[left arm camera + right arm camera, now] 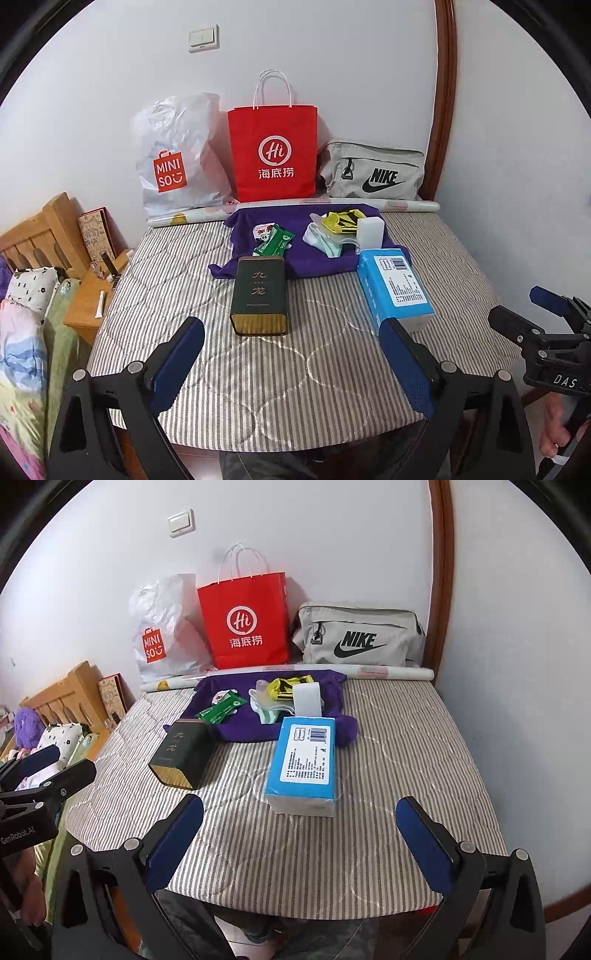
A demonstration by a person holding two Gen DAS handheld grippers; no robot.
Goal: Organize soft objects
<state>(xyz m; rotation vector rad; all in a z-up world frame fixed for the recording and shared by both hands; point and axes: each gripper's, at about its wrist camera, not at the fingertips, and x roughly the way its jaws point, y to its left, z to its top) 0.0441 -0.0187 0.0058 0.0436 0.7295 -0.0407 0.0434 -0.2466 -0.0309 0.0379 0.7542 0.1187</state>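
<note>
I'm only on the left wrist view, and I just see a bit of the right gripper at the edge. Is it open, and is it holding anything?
Observer: The right gripper has its jaws spread wide, with nothing held between them.
Operator: What's straight ahead of it?
Observer: The blue tissue pack, lying on the striped mattress, centred in front of the open jaws and untouched.
Operator: Anything far left that my view cuts off?
Observer: A fluffy purple thing sits beside the wooden headboard; I cannot tell what it is.
</note>
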